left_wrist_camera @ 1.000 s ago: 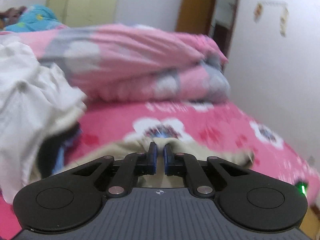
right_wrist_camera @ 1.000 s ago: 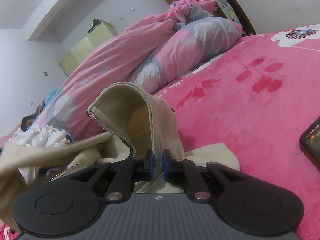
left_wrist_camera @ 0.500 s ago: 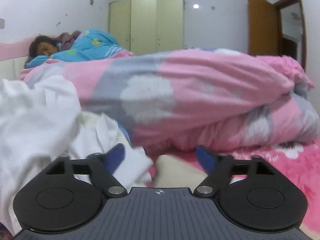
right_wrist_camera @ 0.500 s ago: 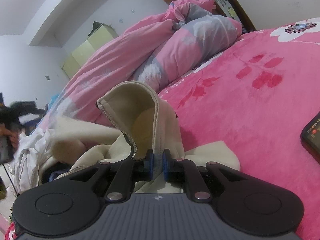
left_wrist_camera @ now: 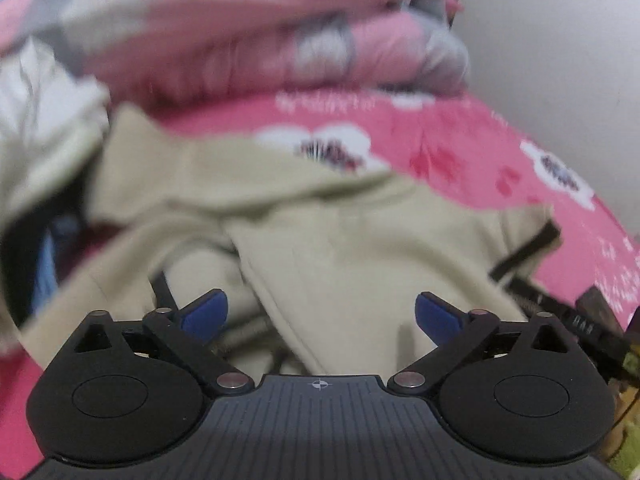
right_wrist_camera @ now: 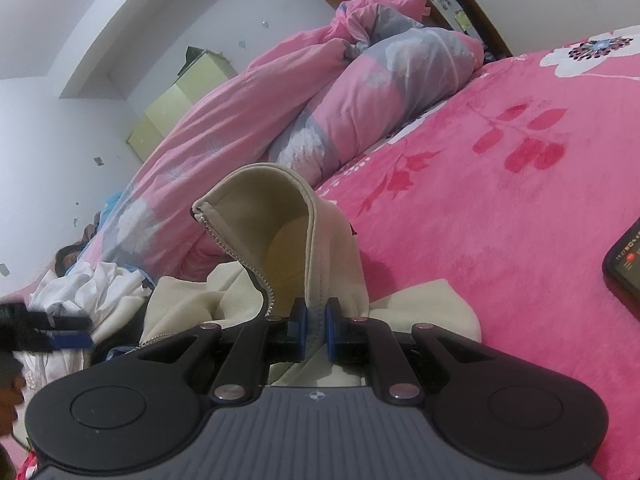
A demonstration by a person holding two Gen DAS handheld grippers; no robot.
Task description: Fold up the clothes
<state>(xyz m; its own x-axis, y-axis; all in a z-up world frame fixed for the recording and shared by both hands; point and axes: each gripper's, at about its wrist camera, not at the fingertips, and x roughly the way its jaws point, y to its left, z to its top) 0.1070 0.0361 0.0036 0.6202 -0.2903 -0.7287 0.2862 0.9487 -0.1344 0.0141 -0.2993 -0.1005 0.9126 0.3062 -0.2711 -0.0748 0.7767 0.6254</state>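
The right gripper (right_wrist_camera: 316,330) is pinched shut on a fold of the beige jacket (right_wrist_camera: 276,224), whose zip edge arches up just past the pads. The left gripper (left_wrist_camera: 320,312) has its jaws spread wide above the same jacket, nothing between them; a second ago they were closed, and they opened in the first half of that second. The left view is blurred; half a second ago it looked level at the quilt (right_wrist_camera: 304,104), and it now tilts down at the jacket on the pink blanket (right_wrist_camera: 500,208). A phone (right_wrist_camera: 626,262) is cut off at the right edge. The white clothes (right_wrist_camera: 92,284) are partly hidden.
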